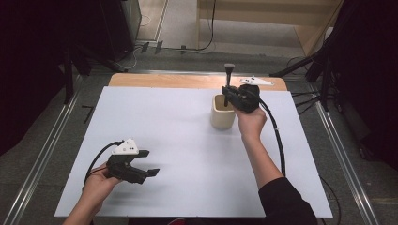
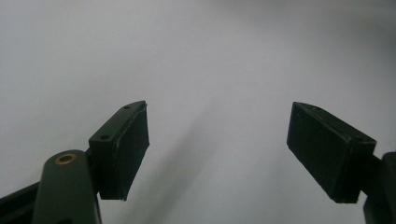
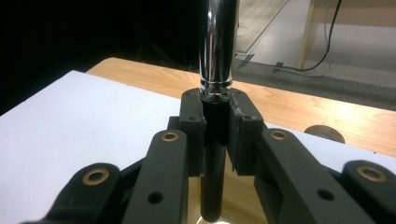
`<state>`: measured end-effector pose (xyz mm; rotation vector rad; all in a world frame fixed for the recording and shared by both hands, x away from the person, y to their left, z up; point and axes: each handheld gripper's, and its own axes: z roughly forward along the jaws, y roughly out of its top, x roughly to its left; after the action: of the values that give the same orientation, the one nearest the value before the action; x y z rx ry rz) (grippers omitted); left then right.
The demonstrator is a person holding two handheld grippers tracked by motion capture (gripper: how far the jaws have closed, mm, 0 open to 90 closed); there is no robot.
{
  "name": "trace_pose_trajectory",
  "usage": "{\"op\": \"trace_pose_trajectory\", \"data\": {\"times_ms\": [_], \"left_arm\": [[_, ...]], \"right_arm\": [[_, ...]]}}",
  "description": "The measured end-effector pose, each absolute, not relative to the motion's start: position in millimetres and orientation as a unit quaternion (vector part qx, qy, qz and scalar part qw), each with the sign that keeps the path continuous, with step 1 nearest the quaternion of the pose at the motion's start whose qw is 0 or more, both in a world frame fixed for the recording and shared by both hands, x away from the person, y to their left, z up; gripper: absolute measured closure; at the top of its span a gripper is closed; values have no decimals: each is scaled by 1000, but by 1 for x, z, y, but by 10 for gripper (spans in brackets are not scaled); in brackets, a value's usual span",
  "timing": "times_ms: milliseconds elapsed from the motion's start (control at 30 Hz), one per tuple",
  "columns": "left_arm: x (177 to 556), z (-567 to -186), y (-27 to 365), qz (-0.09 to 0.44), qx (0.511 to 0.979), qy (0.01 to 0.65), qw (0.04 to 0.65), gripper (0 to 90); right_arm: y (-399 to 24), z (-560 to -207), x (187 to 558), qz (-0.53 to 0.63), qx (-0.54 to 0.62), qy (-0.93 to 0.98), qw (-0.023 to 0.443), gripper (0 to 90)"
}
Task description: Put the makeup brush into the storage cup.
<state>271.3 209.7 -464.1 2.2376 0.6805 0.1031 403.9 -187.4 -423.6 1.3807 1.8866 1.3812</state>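
Note:
A cream cup (image 1: 222, 117) stands on the white board (image 1: 178, 150) at the back right. Over it my right gripper (image 1: 227, 96) is shut on a slim upright utensil (image 1: 229, 70). In the right gripper view the pads (image 3: 192, 126) clamp the utensil (image 3: 217, 46) where its chrome shaft meets a black lower part, which reaches down into the cup (image 3: 240, 207). My left gripper (image 1: 150, 162) is held low over the front left of the board. Its jaws are wide apart, with only bare board (image 2: 217, 70) between the pads (image 2: 133, 149).
The white board covers most of a wooden table (image 1: 178, 80), whose strip of bare wood runs along the back. A dark round fitting (image 3: 322, 133) sits in that wood behind the cup. The right gripper's cable (image 1: 280, 145) trails along the board's right side.

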Motion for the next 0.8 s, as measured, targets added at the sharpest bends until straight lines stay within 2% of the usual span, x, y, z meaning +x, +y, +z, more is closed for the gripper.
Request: {"op": "trace_pose_trajectory", "data": {"times_ms": [800], "left_arm": [[271, -463, 209, 44, 880, 266, 391, 216]], "right_arm": [[-186, -446, 395, 493, 504, 681, 198, 795]]}}
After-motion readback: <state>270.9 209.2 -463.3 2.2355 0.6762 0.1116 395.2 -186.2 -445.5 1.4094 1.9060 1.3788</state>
